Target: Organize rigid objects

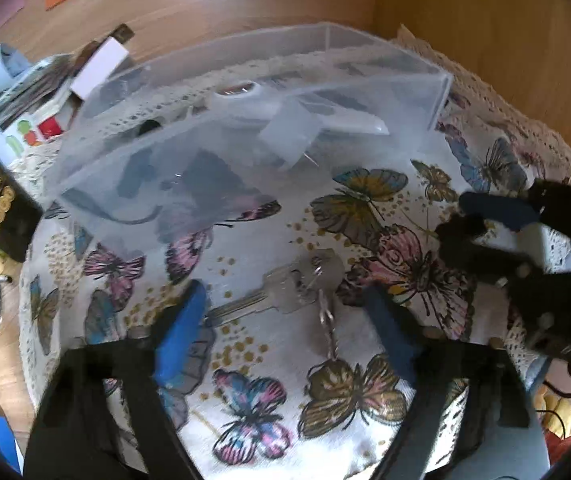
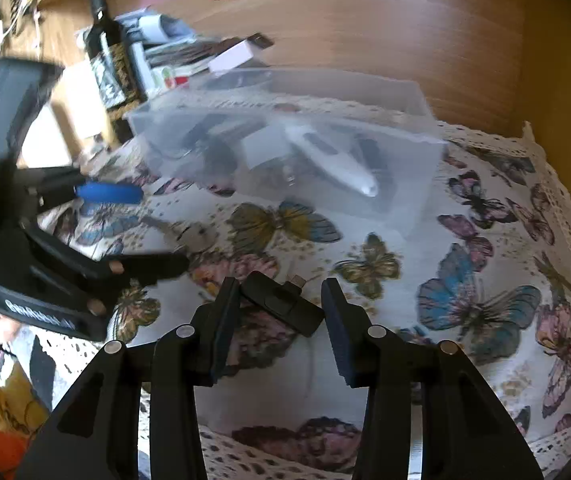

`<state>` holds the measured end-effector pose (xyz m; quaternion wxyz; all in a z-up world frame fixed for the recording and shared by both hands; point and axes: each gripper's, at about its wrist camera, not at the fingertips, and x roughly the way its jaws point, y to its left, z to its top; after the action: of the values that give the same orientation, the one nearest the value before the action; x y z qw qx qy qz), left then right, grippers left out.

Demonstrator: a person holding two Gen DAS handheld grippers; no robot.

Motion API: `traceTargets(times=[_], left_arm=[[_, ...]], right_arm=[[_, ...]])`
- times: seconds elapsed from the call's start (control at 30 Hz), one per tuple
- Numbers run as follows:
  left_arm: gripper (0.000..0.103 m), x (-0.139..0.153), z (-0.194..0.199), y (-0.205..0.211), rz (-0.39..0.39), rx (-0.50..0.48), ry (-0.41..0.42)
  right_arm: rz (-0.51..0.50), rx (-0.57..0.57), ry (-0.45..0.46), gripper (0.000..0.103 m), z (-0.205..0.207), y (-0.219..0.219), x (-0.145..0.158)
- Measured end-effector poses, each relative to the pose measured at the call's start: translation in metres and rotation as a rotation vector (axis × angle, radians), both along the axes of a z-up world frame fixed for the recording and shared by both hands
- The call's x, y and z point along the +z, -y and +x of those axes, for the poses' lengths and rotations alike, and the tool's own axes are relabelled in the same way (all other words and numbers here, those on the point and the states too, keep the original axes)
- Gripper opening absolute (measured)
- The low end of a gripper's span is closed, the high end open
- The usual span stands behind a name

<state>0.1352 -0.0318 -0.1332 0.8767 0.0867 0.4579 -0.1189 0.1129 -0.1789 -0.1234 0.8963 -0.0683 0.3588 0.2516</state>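
Note:
A silver key on a ring and chain (image 1: 285, 294) lies on the butterfly tablecloth (image 1: 253, 408). My left gripper (image 1: 285, 328) is open, its blue pads to either side of the key. The key also shows in the right wrist view (image 2: 193, 236). A black USB stick (image 2: 283, 308) lies between the open fingers of my right gripper (image 2: 281, 304), touching or nearly touching the left finger. A clear plastic box (image 1: 245, 128) behind holds a white device (image 2: 333, 160) and several small items. The right gripper appears in the left wrist view (image 1: 477, 220).
A dark bottle (image 2: 107, 48), stacked papers and small boxes (image 2: 189, 52) stand left of the clear box (image 2: 285, 144). Wooden walls (image 2: 405, 40) rise behind and to the right. The left gripper's body (image 2: 45, 240) fills the left of the right wrist view.

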Motion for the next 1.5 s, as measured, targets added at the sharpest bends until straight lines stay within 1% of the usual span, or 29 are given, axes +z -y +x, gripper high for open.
traceTargets(times=[0.07, 0.13, 0.23, 0.3, 0.37, 0.4, 0.43, 0.47, 0.5, 0.57, 0.63, 0.8, 0.97, 1.13, 1.23, 1.37, 1.5], left_arm=[[0.061, 0.001, 0.002, 0.0, -0.024, -0.009, 0.004], [0.046, 0.002, 0.001, -0.002, -0.041, -0.015, 0.001], [0.043, 0.002, -0.003, -0.005, -0.043, -0.012, 0.01], [0.036, 0.003, -0.006, -0.005, -0.041, -0.012, 0.019], [0.036, 0.004, -0.01, -0.007, -0.039, 0.001, 0.023], [0.028, 0.004, -0.011, -0.007, -0.044, 0.0, 0.026], [0.015, 0.005, -0.013, -0.007, -0.041, 0.001, 0.031], [0.011, 0.005, -0.015, -0.008, -0.031, 0.01, 0.039], [0.009, 0.006, -0.015, -0.009, -0.038, 0.013, 0.037], [0.009, 0.005, -0.016, -0.013, -0.062, 0.013, 0.029], [0.009, 0.004, -0.019, -0.017, -0.058, 0.026, 0.038], [0.009, 0.013, -0.026, -0.029, -0.09, 0.056, 0.07], [0.009, 0.036, -0.036, -0.041, -0.114, 0.08, 0.137], [0.009, 0.067, -0.034, -0.05, -0.132, 0.101, 0.221], [0.009, 0.083, -0.029, -0.055, -0.147, 0.106, 0.264], [0.009, 0.1, -0.018, -0.055, -0.145, 0.104, 0.313], [0.009, 0.108, 0.0, -0.055, -0.154, 0.101, 0.319]], right_arm=[[0.012, -0.011, 0.005, 0.039, 0.0, 0.005, 0.002], [0.016, -0.016, 0.012, 0.039, 0.001, 0.008, 0.004], [0.024, -0.021, 0.022, 0.039, 0.0, 0.011, 0.007], [0.03, -0.023, 0.028, 0.039, 0.001, 0.011, 0.008], [0.036, -0.026, 0.032, 0.039, 0.002, 0.011, 0.01], [0.039, -0.027, 0.035, 0.039, 0.001, 0.011, 0.011], [0.042, -0.028, 0.038, 0.039, 0.001, 0.011, 0.012], [0.044, -0.029, 0.043, 0.039, 0.001, 0.011, 0.013], [0.044, -0.03, 0.048, 0.039, 0.0, 0.011, 0.014], [0.047, -0.029, 0.059, 0.039, -0.001, 0.01, 0.017], [0.049, -0.031, 0.07, 0.039, -0.002, 0.009, 0.02], [0.049, -0.037, 0.095, 0.039, -0.003, 0.007, 0.027], [0.062, -0.048, 0.126, 0.039, -0.001, 0.007, 0.038], [0.074, -0.057, 0.174, 0.039, 0.004, 0.006, 0.055], [0.082, -0.058, 0.209, 0.039, 0.008, 0.004, 0.068], [0.092, -0.06, 0.255, 0.039, 0.017, 0.001, 0.086], [0.101, -0.062, 0.273, 0.039, 0.031, -0.005, 0.095]])
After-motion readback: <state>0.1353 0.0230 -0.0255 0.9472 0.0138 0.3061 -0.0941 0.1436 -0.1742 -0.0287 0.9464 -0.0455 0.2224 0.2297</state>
